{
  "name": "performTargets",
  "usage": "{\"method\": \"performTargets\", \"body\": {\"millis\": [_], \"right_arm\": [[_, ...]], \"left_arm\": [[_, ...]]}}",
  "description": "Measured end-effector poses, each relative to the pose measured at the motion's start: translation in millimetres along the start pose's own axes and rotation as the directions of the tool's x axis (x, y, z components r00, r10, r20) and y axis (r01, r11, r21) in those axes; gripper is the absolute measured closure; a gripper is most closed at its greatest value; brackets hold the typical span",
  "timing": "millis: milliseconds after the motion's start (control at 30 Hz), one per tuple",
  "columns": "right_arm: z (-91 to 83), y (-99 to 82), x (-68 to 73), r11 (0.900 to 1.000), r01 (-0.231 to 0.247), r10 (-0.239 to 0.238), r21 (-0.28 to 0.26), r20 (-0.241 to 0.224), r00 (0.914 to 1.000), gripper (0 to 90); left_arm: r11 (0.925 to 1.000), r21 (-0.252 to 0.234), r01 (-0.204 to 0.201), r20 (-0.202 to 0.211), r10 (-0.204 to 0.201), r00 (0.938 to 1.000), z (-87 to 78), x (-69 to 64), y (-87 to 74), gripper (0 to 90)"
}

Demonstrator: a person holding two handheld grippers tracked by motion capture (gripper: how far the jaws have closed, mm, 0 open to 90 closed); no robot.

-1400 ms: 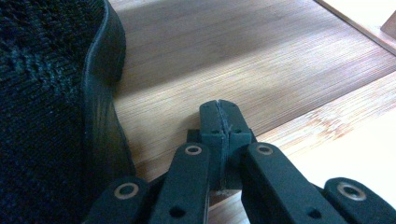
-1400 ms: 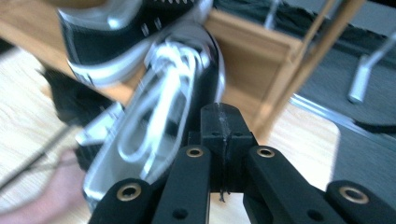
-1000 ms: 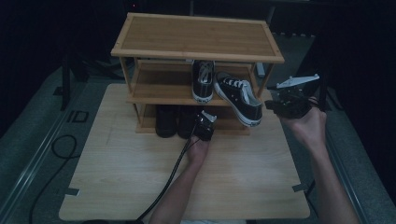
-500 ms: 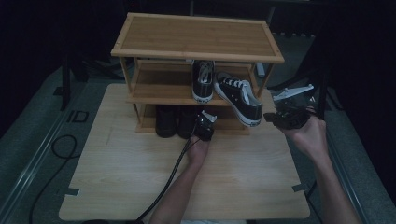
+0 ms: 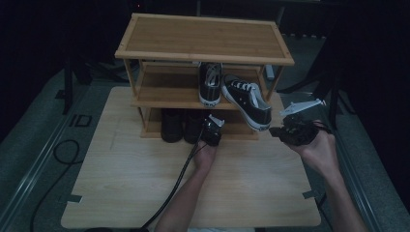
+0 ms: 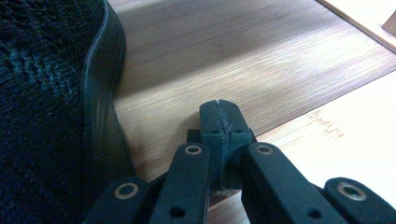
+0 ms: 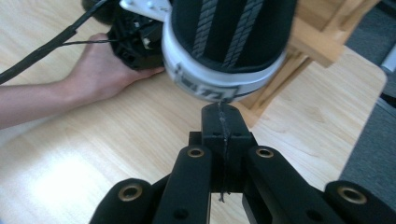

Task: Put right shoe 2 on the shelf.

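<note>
A three-tier bamboo shoe rack stands at the far half of a light wooden table, and everything else can be placed from it. On the rack's middle shelf sit two black canvas sneakers with white soles: one lies straight, heel toward the person, and the other lies just beside it at an angle, its heel jutting out past the shelf's front edge on the right. On the rack's bottom shelf, left of centre, stand two dark shoes side by side.

The left gripper is held low at the front of the rack's bottom shelf, just right of the dark shoes, with the person's left hand resting on the table behind it and the cable trailing back toward the near edge. In the left gripper view its jaws are pressed together with nothing between them, tips over the bottom shelf's wood — the dark knit shoe is close on the left, apart from the jaws.

The right gripper is held in the right hand off the rack's right front corner, just beside the overhanging sneaker's heel. Its own view shows the jaws closed flat against each other, empty, tips right under the sneaker's white heel strip; whether they touch cannot be told.
</note>
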State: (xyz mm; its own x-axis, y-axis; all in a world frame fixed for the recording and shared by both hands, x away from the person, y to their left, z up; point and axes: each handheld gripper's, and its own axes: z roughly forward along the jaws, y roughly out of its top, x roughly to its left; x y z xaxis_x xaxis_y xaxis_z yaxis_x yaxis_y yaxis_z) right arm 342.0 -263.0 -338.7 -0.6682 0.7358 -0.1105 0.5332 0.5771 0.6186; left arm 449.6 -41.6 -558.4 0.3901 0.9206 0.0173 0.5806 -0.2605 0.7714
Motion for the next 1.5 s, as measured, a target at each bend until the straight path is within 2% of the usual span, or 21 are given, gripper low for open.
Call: {"method": "performTargets", "body": {"millis": [200,467,633,1167,1500], "right_arm": [[4.4,0.3,5.8,0.9999,0.011,-0.012,-0.009,-0.018,0.9998,90.0],[4.1,2.5,5.7,0.9998,0.009,-0.01,-0.018,-0.016,0.9998,90.0],[6.0,3.4,5.8,0.9995,0.006,-0.008,-0.029,-0.048,0.9988,90.0],[16.7,16.5,15.4,0.9985,0.035,-0.038,-0.041,-0.087,0.9955,90.0],[12.6,14.1,12.1,0.9983,0.022,-0.026,-0.055,-0.071,0.9972,90.0]], "left_arm": [[1.0,0.0,0.0,0.0,0.0,1.0,0.0,-0.1,0.0,90.0],[1.0,-0.002,-0.003,-0.005,0.003,1.0,0.2,-0.7,-0.1,90.0],[1.0,-0.001,-0.002,-0.008,0.002,1.0,0.2,-1.0,-0.1,90.0],[1.0,0.0,0.003,-0.007,-0.003,1.0,0.0,-0.8,0.0,90.0],[1.0,-0.001,0.002,-0.007,-0.002,1.0,0.0,-0.8,0.0,90.0]]}}
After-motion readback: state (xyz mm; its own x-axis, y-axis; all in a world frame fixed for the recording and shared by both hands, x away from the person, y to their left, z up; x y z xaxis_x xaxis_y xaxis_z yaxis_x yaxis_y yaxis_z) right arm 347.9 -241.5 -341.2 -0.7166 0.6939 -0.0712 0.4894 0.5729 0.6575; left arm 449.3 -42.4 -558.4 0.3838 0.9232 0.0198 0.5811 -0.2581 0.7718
